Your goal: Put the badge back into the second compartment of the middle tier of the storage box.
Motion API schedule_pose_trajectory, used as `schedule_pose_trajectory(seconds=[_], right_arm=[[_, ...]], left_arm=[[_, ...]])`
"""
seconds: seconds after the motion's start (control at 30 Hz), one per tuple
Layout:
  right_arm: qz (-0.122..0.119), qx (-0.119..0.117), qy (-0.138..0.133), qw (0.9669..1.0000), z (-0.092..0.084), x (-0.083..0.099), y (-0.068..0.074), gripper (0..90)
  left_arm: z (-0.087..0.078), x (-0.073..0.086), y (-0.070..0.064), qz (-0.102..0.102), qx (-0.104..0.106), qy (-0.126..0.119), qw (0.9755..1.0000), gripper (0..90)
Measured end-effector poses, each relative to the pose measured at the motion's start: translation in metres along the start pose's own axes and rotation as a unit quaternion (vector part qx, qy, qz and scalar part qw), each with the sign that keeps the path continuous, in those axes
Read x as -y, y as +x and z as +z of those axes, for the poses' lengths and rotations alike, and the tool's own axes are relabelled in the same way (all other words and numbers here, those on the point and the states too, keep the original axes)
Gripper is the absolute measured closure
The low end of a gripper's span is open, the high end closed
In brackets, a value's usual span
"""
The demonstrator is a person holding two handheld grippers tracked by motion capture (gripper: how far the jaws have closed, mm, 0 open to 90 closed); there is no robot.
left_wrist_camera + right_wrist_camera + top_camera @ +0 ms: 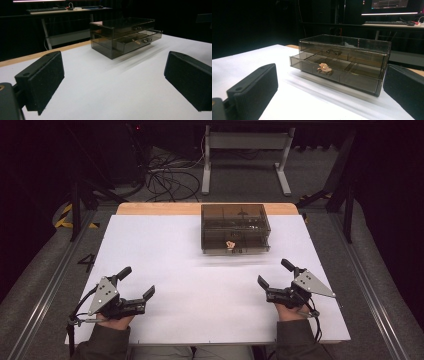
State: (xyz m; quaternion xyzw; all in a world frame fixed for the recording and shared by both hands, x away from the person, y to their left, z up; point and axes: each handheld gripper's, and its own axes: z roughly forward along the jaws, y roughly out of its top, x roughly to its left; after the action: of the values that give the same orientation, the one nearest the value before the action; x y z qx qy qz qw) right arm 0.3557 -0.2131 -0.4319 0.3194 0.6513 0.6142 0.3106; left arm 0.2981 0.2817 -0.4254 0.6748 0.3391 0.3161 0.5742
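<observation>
Near edge, lower left of the high view: the left gripper (136,289) rests on the white table (165,250) with its jaws spread wide and nothing between them. In the left gripper view both pads sit far apart at the lower corners of the frame.

Near edge, lower right of the high view: the right gripper (272,276) rests in the same manner, jaws apart and empty. Both grippers lie well apart from the work object.

Upper centre of the high view: the smoked drawer box (235,228) stands near the far edge of the table. Its lower drawer (332,72) is pulled partly out; the upper drawer appears closed. A small gold knob (323,68) sits on the lower drawer front, at the centre of the right gripper view.

Probable hazards:

1. The box looks light and unanchored. A push on the drawer front may slide the whole unit toward the far edge instead of closing the drawer. Likely remedy: brace the box with the other gripper.
2. The knob is small and the jaws are broad. A closure off centre may slip from the knob or skew the drawer in its guides.
3. The walls are dark and translucent, so depth is hard to judge. An approach at speed may strike the box.
4. A pull without bracing may tip the unit forward.
</observation>
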Motion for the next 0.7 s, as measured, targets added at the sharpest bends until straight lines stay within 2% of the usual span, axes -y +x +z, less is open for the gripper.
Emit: schedule_pose_trajectory(seconds=[0.7], right_arm=[[0.003,-0.001,0.006,1.0000,0.0011,0.0008,-0.0009,0.2]], left_arm=[[-0.0010,0.0028,0.0013,-0.003,0.001,-0.004,1.0000,3.7]])
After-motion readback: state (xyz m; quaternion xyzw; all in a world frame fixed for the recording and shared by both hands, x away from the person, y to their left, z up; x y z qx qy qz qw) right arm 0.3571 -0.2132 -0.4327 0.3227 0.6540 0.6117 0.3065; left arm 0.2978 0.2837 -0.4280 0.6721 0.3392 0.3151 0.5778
